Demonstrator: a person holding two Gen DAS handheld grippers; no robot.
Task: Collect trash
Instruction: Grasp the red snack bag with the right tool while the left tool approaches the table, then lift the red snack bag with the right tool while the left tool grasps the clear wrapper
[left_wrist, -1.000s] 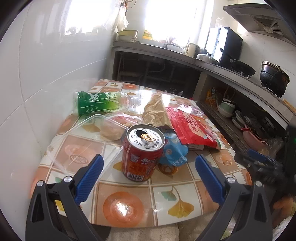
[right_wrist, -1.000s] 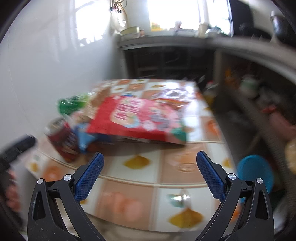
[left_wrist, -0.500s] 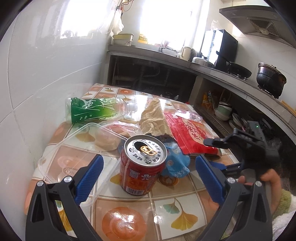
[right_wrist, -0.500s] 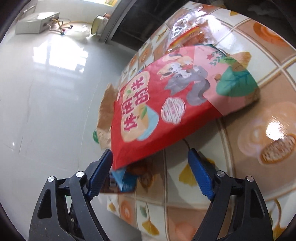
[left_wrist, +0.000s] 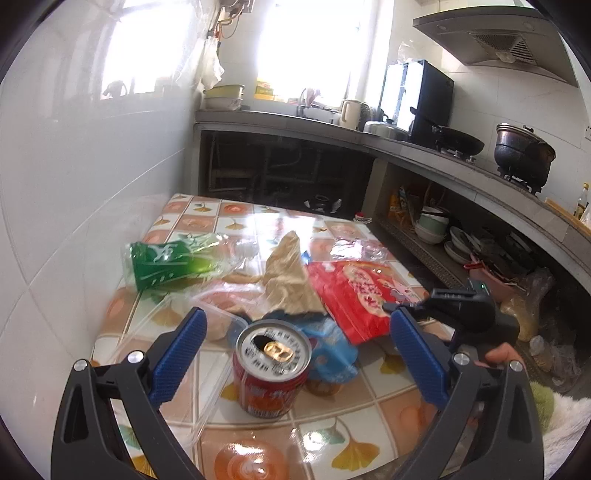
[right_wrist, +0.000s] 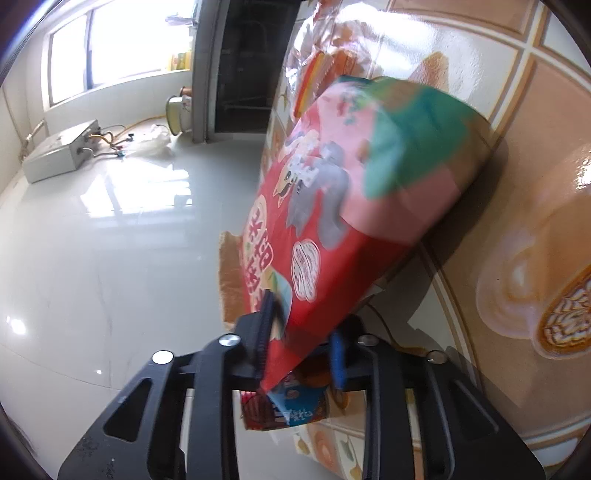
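My right tongs (right_wrist: 301, 332) have just been closing and now pinch the near corner of the red snack bag (right_wrist: 343, 206), which lies on the tiled surface (left_wrist: 354, 417). My left tongs (left_wrist: 295, 349) hang wide open, empty, the red can (left_wrist: 271, 373) standing between them, untouched.

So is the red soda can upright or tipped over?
Upright. The red can stands on its base on the table, its opened pull-tab top facing up.

White-tiled wall (left_wrist: 74, 177) – bright windows (left_wrist: 306, 44) – grey counter (left_wrist: 424, 155).
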